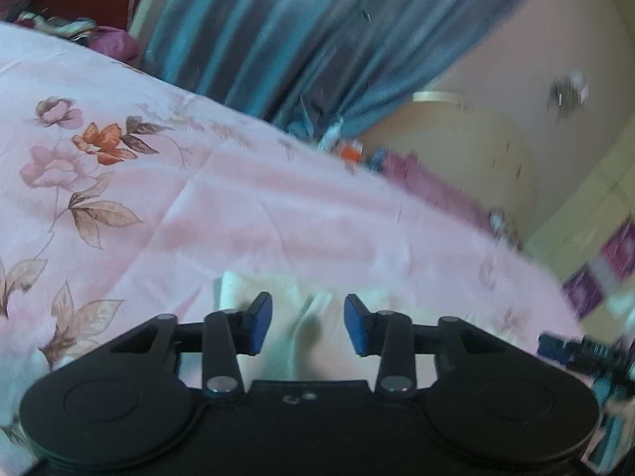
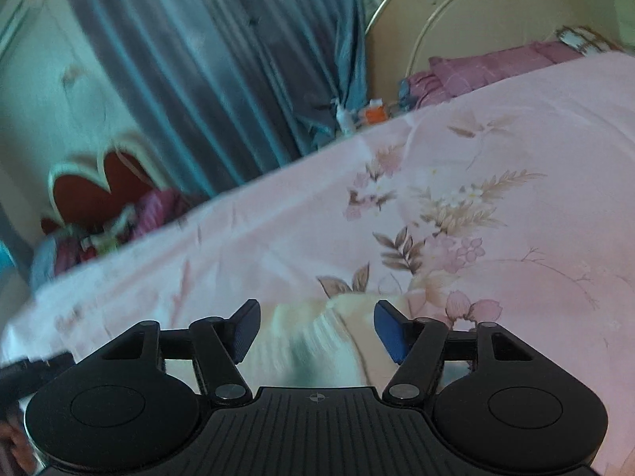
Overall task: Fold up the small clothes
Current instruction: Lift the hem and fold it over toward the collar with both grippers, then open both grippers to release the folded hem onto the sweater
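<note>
left tongs (image 1: 307,325): released over pale garment (image 1: 309,317), lower centre | right tongs (image 2: 313,331): released, garment between pads | laid on bed (image 2: 516,158) for folding, likely

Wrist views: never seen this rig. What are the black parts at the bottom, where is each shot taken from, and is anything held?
No robot here: a person carries a two-finger claw in each hand, with a camera on each looking forward along its fingers. One picture comes from the left claw, the other from the right claw. Both look down at a bed with a pink flowered sheet; a blue curtain hangs behind. A small pale garment lies on the sheet, showing between both claws' fingers. Both claws stand open, pads clear of the cloth, so nothing is held. The garment is blurred.
</note>
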Demonstrator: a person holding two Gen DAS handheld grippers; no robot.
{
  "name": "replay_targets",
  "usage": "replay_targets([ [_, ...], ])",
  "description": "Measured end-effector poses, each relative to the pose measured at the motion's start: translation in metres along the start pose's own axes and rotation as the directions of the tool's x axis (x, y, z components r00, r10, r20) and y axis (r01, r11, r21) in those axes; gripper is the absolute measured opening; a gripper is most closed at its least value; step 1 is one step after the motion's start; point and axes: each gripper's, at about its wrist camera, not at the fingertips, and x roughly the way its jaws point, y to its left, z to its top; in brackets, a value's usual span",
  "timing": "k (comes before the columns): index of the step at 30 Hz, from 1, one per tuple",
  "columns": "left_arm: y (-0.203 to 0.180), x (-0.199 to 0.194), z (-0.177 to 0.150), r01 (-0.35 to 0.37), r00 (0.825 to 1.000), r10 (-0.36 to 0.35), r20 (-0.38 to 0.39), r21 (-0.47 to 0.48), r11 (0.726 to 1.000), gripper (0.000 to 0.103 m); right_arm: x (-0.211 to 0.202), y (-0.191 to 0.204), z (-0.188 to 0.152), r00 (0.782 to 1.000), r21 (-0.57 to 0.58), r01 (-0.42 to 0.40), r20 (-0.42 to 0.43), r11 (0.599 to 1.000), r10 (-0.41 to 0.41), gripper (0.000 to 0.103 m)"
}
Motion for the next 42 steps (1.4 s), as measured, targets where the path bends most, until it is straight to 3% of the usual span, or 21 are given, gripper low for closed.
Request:
replay_targets([
  [5,-0.010,0.012,-0.006,-0.018,0.998,0.023,-0.052,0.106,0.994,0.026,0.024,0.008,-0.012,0.993,-0.095,0.063,-0.093,0.993,-0.072,0.036],
  [6,-0.013,0.014,-0.008,-0.018,0.998,0.025,-0.057,0.123,0.992,0.019,0.026,0.010,-0.013,0.992,-0.115,0.072,-0.094,0.991,-0.083,0.029],
  [10,-0.015,0.021,-0.013,-0.026,0.997,0.037,-0.072,0.150,0.988,0.008,0.028,0.017,-0.017,0.992,-0.183,0.083,-0.083,0.980,-0.100,0.003],
  [11,-0.015,0.020,-0.013,-0.025,0.997,0.035,-0.063,0.146,0.989,0.003,0.027,0.020,-0.018,0.992,-0.207,0.085,-0.076,0.975,-0.103,0.002],
  [17,-0.010,-0.004,-0.016,-0.021,0.994,0.012,0.111,0.084,0.996,0.003,0.006,0.029,-0.009,0.993,-0.243,0.102,0.085,0.965,-0.084,0.002],
  [19,-0.011,-0.001,-0.016,-0.043,0.994,0.034,0.109,0.084,0.996,0.003,0.016,0.026,-0.007,0.992,-0.243,0.116,0.070,0.963,-0.102,0.002],
  [23,-0.008,0.020,-0.017,-0.084,0.996,0.083,0.020,0.065,0.994,0.003,0.050,0.019,-0.013,0.987,-0.244,0.143,-0.030,0.959,-0.155,0.002],
  [26,-0.006,0.020,-0.015,-0.089,0.996,0.089,0.005,0.043,0.995,0.009,0.047,0.019,-0.012,0.985,-0.234,0.162,-0.012,0.959,-0.169,0.002],
  [27,-0.007,0.015,-0.013,-0.098,0.995,0.097,0.014,0.040,0.994,0.019,0.044,0.021,-0.011,0.983,-0.236,0.176,-0.004,0.956,-0.182,0.006],
  [28,-0.010,0.008,-0.011,-0.125,0.991,0.122,0.049,0.056,0.991,0.025,0.037,0.025,-0.012,0.977,-0.246,0.210,0.029,0.946,-0.210,0.031],
  [29,-0.019,-0.002,-0.012,-0.153,0.984,0.142,0.109,0.105,0.983,0.033,0.028,0.032,-0.014,0.973,-0.260,0.231,0.081,0.937,-0.218,0.049],
  [30,-0.029,-0.008,-0.011,-0.159,0.980,0.138,0.141,0.149,0.976,0.040,0.020,0.042,-0.016,0.979,-0.277,0.197,0.115,0.941,-0.171,0.065],
  [33,-0.062,0.003,-0.012,-0.064,0.995,0.047,0.082,0.220,0.973,0.040,0.033,0.079,-0.026,0.997,-0.348,0.077,0.025,0.934,-0.072,0.064],
  [36,-0.092,0.025,-0.022,-0.023,1.000,0.020,0.012,0.303,0.953,0.040,0.052,0.114,-0.040,0.999,-0.409,-0.009,-0.034,0.913,-0.006,0.063],
  [39,-0.101,0.037,-0.033,-0.015,0.999,0.026,-0.030,0.329,0.944,0.041,0.063,0.128,-0.048,0.998,-0.444,-0.036,-0.058,0.895,0.011,0.063],
  [42,-0.089,0.035,-0.036,-0.061,0.997,0.070,-0.013,0.343,0.937,0.041,0.062,0.116,-0.046,0.999,-0.440,-0.022,-0.053,0.898,-0.001,0.063],
])
